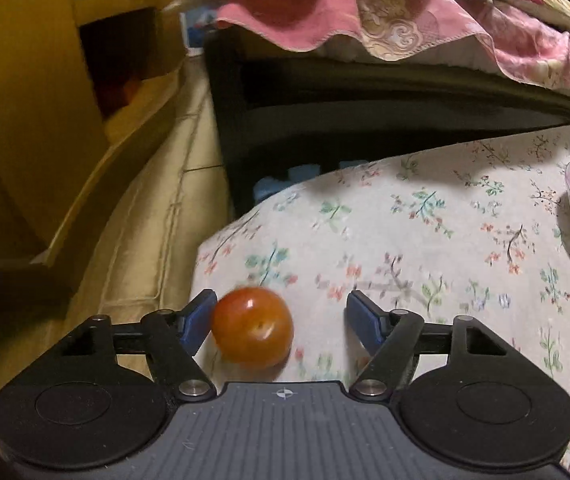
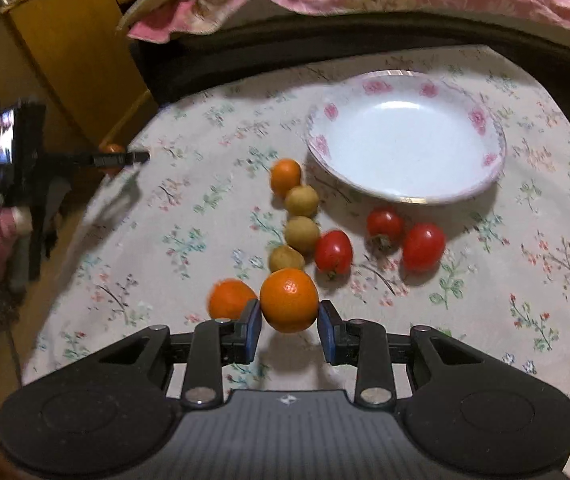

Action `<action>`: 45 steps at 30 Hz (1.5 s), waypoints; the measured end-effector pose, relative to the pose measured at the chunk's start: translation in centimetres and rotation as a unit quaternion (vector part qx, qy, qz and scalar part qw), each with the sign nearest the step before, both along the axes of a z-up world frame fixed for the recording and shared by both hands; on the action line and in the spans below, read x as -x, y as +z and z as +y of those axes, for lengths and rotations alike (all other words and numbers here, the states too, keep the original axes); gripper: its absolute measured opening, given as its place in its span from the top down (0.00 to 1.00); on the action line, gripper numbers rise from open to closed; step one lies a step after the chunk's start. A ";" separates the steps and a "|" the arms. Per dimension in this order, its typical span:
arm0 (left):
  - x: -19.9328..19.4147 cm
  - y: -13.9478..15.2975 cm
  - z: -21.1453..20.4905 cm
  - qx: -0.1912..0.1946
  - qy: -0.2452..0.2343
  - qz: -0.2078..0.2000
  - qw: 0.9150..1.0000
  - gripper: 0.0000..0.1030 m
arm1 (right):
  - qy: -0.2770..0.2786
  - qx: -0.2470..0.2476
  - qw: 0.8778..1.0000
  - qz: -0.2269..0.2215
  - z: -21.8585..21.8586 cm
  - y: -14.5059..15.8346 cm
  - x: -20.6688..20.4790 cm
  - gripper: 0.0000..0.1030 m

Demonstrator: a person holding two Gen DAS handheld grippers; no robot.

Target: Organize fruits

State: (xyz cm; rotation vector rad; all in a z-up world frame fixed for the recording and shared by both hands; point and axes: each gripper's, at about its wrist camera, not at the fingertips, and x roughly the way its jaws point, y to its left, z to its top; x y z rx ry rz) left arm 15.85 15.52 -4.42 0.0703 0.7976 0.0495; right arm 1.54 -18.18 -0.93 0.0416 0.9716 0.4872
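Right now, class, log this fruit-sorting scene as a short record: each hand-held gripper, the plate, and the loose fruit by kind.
left hand-held gripper: open, tomato against one finger
right hand-held gripper: shut on orange
plate: empty, on floral cloth
loose oranges: two
red tomatoes: three
small tan fruits: three in a row
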 end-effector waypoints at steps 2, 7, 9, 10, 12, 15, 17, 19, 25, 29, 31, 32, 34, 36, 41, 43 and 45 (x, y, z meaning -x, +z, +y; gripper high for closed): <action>1.3 -0.1 0.4 0.011 0.016 -0.010 1.000 0.25 | 0.002 -0.007 1.000 -0.013 -0.1 0.6 0.5 0.67; 3.3 0.0 -0.4 0.003 0.051 -0.029 0.998 0.30 | 0.002 -0.014 0.999 -0.029 -0.3 1.3 1.5 0.67; 3.1 0.0 -0.9 -0.010 0.047 -0.031 0.998 0.32 | 0.001 -0.012 0.999 -0.031 -0.3 1.4 1.7 0.67; 3.1 0.2 -0.9 -0.015 0.050 -0.029 0.998 0.36 | 0.001 -0.013 0.999 -0.032 -0.3 1.5 1.8 0.67; 2.9 0.2 -0.9 -0.021 0.056 -0.029 0.998 0.44 | 0.002 -0.013 0.999 -0.037 -0.4 1.6 1.9 0.67; 2.9 0.3 -0.8 -0.030 0.058 -0.023 0.998 0.47 | -0.001 -0.012 0.999 -0.042 -0.7 1.8 1.8 0.67; 3.0 0.0 -1.1 -0.042 0.058 -0.019 0.997 0.48 | -0.001 -0.013 0.999 -0.041 -0.8 1.7 1.7 0.67; 3.1 0.1 -1.4 -0.053 0.057 -0.018 0.997 0.52 | -0.002 -0.011 0.999 -0.040 -0.9 1.6 1.7 0.67; 3.2 0.9 -2.0 -0.056 0.049 -0.024 0.997 0.52 | -0.002 -0.010 0.999 -0.038 -0.9 1.5 1.7 0.67; 3.7 1.8 -3.3 -0.058 0.014 -0.037 0.998 0.52 | 0.010 -0.014 1.000 -0.022 -0.5 1.1 1.6 0.67; 4.1 2.4 -3.9 -0.041 -0.008 -0.043 0.998 0.54 | 0.013 -0.015 1.000 -0.013 -0.3 0.7 1.4 0.67; 4.3 2.7 -4.2 -0.021 -0.026 -0.044 0.998 0.54 | 0.013 -0.014 1.000 -0.009 -0.3 0.5 1.4 0.67; 4.9 3.5 -5.2 0.029 -0.085 -0.039 0.995 0.52 | 0.011 -0.017 1.000 -0.003 -0.3 0.3 1.3 0.67; 5.4 3.9 -6.2 0.011 -0.101 -0.047 0.994 0.52 | 0.008 -0.020 1.000 0.000 -0.4 0.2 1.1 0.67; 5.1 3.4 -6.5 0.005 -0.099 -0.039 0.994 0.40 | 0.012 -0.026 1.000 -0.002 0.0 0.2 1.1 0.67; 4.5 2.7 -6.7 0.000 -0.099 -0.025 0.995 0.35 | 0.022 -0.028 0.999 -0.002 0.6 0.2 1.0 0.67; 3.9 2.2 -7.0 -0.002 -0.100 -0.014 0.995 0.32 | 0.040 -0.031 0.999 -0.004 1.4 0.0 1.1 0.65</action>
